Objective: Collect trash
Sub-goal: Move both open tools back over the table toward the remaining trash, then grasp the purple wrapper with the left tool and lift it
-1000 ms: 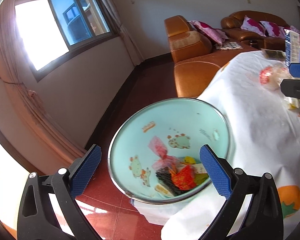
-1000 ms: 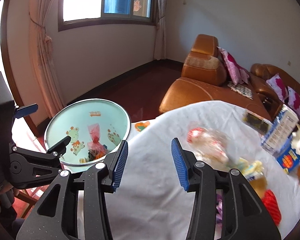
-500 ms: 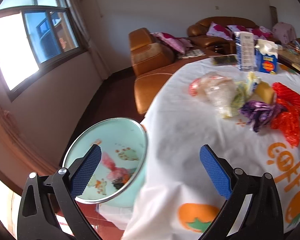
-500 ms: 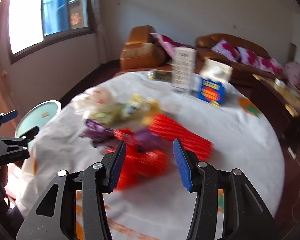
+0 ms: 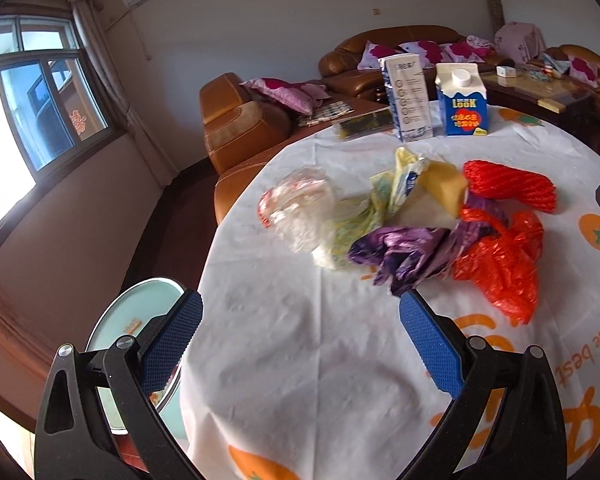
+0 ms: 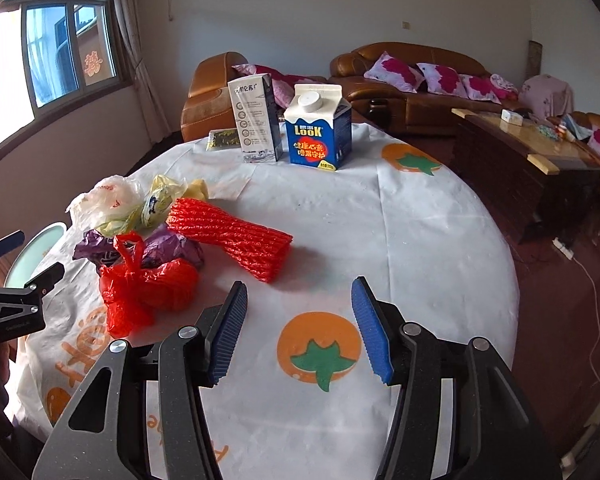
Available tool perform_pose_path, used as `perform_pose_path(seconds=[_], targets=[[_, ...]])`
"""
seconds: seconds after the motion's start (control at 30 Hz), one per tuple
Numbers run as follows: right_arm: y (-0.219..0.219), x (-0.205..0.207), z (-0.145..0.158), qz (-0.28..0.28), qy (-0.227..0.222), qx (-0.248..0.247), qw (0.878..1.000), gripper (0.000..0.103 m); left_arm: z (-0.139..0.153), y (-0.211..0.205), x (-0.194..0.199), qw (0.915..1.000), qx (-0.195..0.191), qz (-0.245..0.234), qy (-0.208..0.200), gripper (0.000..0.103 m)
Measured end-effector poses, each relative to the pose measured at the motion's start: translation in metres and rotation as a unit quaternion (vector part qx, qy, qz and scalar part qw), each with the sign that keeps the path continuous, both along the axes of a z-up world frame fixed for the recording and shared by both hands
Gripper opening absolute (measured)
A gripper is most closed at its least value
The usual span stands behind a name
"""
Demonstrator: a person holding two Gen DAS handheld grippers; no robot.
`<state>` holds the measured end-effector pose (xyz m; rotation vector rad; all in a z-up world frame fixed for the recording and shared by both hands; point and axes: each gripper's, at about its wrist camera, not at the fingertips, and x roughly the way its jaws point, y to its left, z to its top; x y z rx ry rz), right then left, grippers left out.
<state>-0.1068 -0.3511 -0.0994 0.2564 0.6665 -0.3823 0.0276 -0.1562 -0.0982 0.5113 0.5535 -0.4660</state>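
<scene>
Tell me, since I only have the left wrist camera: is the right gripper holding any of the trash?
Observer: No. The right gripper is empty, its jaws opening, above an orange fruit print.
Operator: Which piece lies nearest it?
Observer: The red foam net; its near end stops just short of the gripper, not touching.
Operator: Anything on the cloth further right?
Observer: Nothing I can see, only the printed tablecloth out to its edge.
</scene>
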Motion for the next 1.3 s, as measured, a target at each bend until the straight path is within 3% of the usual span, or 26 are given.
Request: perform_pose_path(seconds=[0.3, 0.47, 0.57, 0.63, 0.9, 1.17, 1.27, 1.3], targets=[[-0.013, -0.01, -0.005, -0.022, -0.005, 0.008, 1.0, 0.058, -0.007, -0.036, -0.001, 0.9995, 0.003, -0.03, 0.01, 0.097], [-0.014, -0.012, -0.009, -0.023, -0.005, 0.013, 1.0, 0.058, -0.016, -0.047, 0.006, 0.9983, 0.001, -0.044, 0.039, 0.092], [-0.015, -0.012, -0.011, -0.024, -0.005, 0.019, 1.0, 0.058, -0.023, -0.052, 0.008, 0.9965, 0.007, -0.058, 0.06, 0.061], [-0.015, -0.012, -0.012, -0.024, -0.005, 0.019, 1.0, 0.059, -0.027, -0.053, 0.009, 0.9947, 0.008, -0.068, 0.076, 0.031], [-0.014, -0.013, -0.016, -0.024, -0.002, 0.023, 0.999, 0.06, -0.013, -0.034, 0.006, 0.9947, -0.012, -0.07, 0.075, 0.002], [-0.011, -0.012, -0.018, -0.022, 0.001, 0.023, 1.0, 0.06, 0.008, -0.003, 0.004, 0.9963, -0.042, -0.049, 0.056, 0.0], [-0.011, -0.011, -0.019, -0.022, 0.003, 0.025, 0.999, 0.06, 0.009, 0.001, 0.007, 0.9962, -0.051, -0.038, 0.059, 0.012], [-0.01, -0.011, -0.019, -0.022, 0.003, 0.024, 0.999, 0.06, 0.01, 0.0, 0.006, 0.9961, -0.053, -0.038, 0.059, 0.029]])
